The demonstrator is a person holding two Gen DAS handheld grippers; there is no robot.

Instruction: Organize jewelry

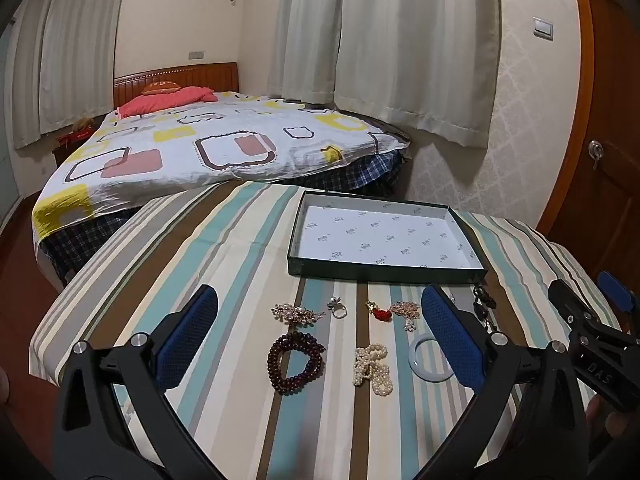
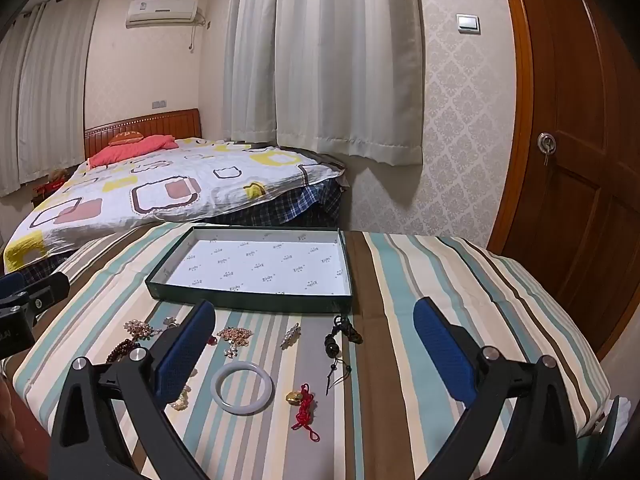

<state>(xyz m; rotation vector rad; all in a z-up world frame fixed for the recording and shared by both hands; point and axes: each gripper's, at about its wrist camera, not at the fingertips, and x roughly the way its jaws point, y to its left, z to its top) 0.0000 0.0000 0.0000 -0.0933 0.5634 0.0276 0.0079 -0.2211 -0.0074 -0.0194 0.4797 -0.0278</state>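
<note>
Left gripper (image 1: 320,332): jaws spread wide, nothing between them; blue pads (image 1: 188,336) fill the lower left and lower right of its own view, black arms below.
Right gripper (image 2: 314,344): jaws spread wide, holding nothing; blue pads (image 2: 444,350) low in its own view.
Cross views: right gripper's black body at the right edge of the left view; left gripper's at the left edge of the right view.
</note>
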